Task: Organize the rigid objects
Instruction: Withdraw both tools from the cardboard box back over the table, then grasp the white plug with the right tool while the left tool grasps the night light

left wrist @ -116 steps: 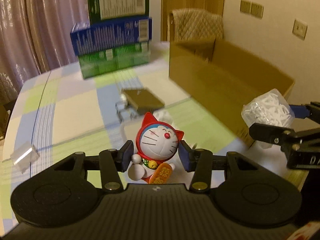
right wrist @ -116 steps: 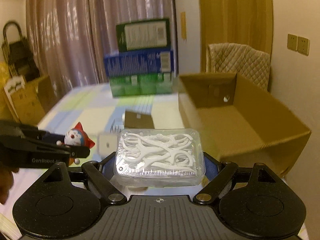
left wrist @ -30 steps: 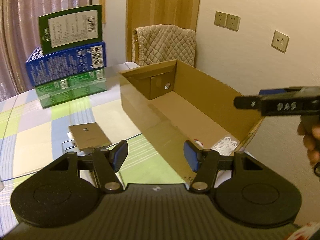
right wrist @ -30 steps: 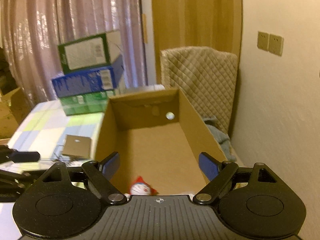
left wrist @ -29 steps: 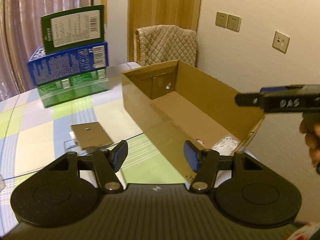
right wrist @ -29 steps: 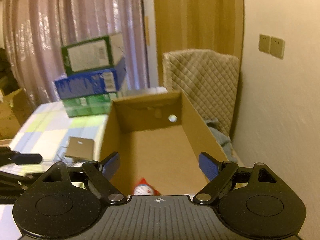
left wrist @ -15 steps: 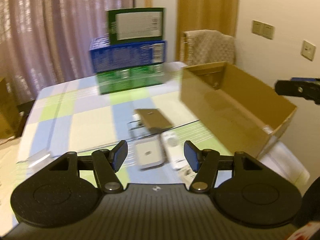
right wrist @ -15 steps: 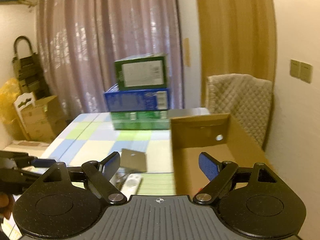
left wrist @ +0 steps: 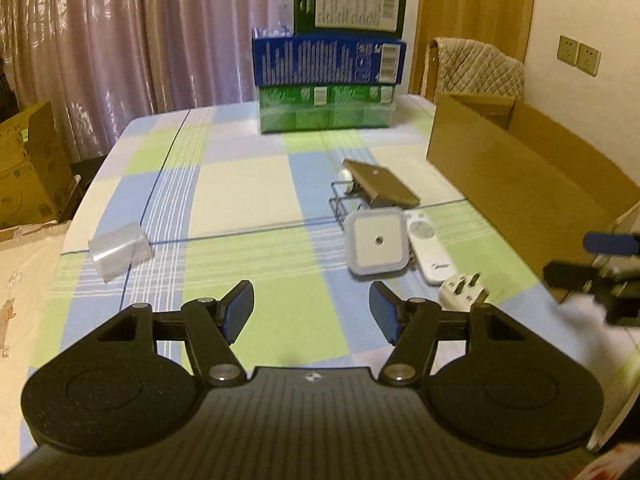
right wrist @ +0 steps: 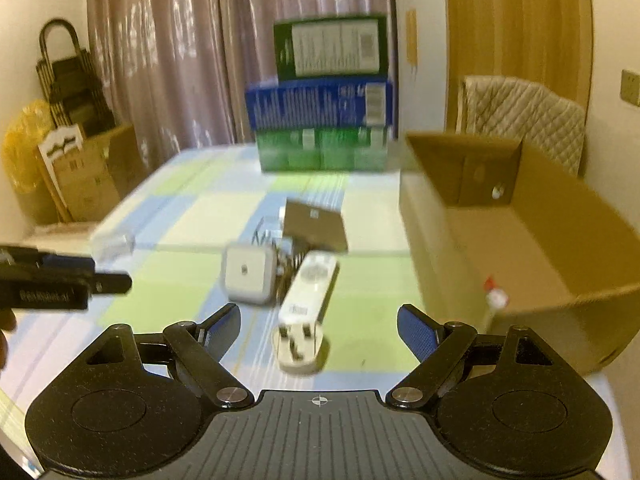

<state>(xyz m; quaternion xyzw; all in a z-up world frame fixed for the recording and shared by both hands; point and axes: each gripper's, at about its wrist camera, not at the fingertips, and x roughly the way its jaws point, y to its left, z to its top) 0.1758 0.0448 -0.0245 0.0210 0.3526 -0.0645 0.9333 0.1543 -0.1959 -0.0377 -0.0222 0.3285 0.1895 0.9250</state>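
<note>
Small items lie on the checked tablecloth: a square white night light [left wrist: 378,240] [right wrist: 248,274], a white remote [left wrist: 430,248] [right wrist: 310,288], a white plug adapter [left wrist: 462,290] [right wrist: 300,346] and a brown flat card on a wire rack [left wrist: 382,184] [right wrist: 316,222]. My left gripper [left wrist: 312,312] hangs open over the cloth, short of the night light, with nothing in it. My right gripper [right wrist: 320,330] is open above the plug adapter, not touching it. The open cardboard box [left wrist: 520,168] [right wrist: 560,248] stands on the right, with a red and white figure [right wrist: 494,296] peeking over its near corner.
Three cartons are stacked at the table's far end: green [left wrist: 326,108], blue [left wrist: 328,60], dark green [left wrist: 348,4]. A clear plastic packet [left wrist: 118,250] lies at the left. A quilt-covered chair [left wrist: 476,68] stands behind the box. More cardboard boxes [right wrist: 88,176] sit on the floor at the left.
Both grippers, which earlier held the figure and a clear case of white pieces, have swung left from over the cardboard box and down toward the small items on the cloth. Both now carry nothing.
</note>
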